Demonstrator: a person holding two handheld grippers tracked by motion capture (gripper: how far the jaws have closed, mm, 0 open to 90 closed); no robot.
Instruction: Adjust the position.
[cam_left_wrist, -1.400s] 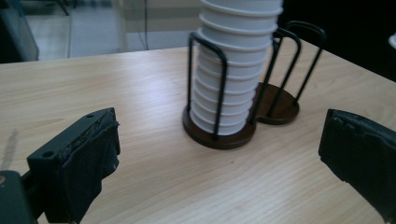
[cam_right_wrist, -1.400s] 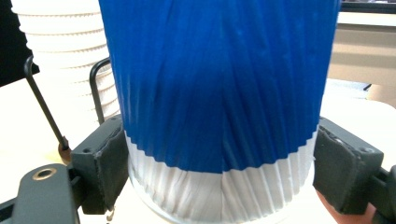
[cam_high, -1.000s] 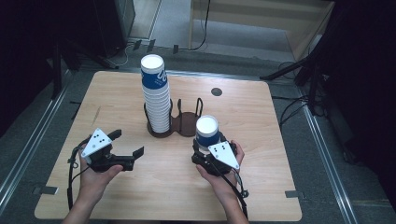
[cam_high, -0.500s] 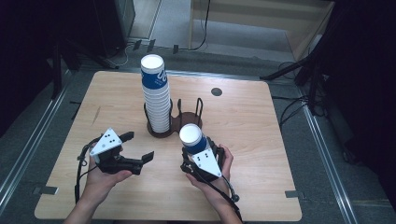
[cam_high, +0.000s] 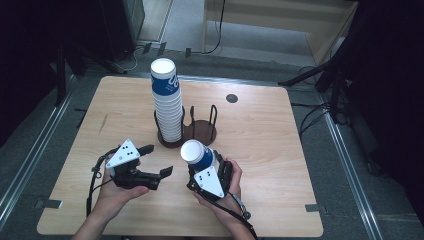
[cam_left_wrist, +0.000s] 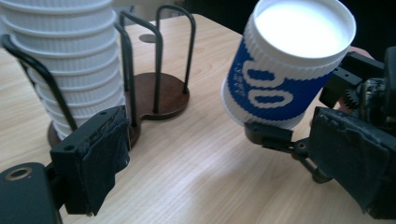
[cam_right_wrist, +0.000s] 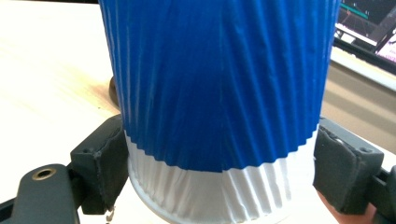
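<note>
Right gripper (cam_high: 199, 161) was clamped on the cup (cam_high: 196, 155), pads pressing the white band at its base, as the right gripper view showed. Cup was held over the table (cam_high: 265, 150), tilted, just in front of the rack (cam_high: 192, 131), apart from it. Its closed white end faced up and toward the left side, so it was carried upside down, like the stack (cam_high: 167, 102) of cups in the rack's left ring. Right ring of the rack stood empty.

Left gripper (cam_high: 157, 161) held nothing. Its jaws had just been closing partway, with nothing between them; in the left gripper view the cup (cam_left_wrist: 287, 63) sat ahead of the jaws, nearer the right-hand one, not touched.

Handling, judged:
- Cup is paper with a ribbed sleeve: very light, wall thin and springy. Hard squeeze would oval or crease it.
- Ribs give good friction; slip unlikely at modest force.
- Closed end is the stiffest zone, where the bottom disc braces the wall. Open rim is stiffened by its rolled lip but flexes more.
- Best second hold for the left gripper: across the blue sleeve near the closed end, opposite the right gripper's grip, so both do not crowd one band.
- Nested cups can stick; pull straight along the axis.
</note>
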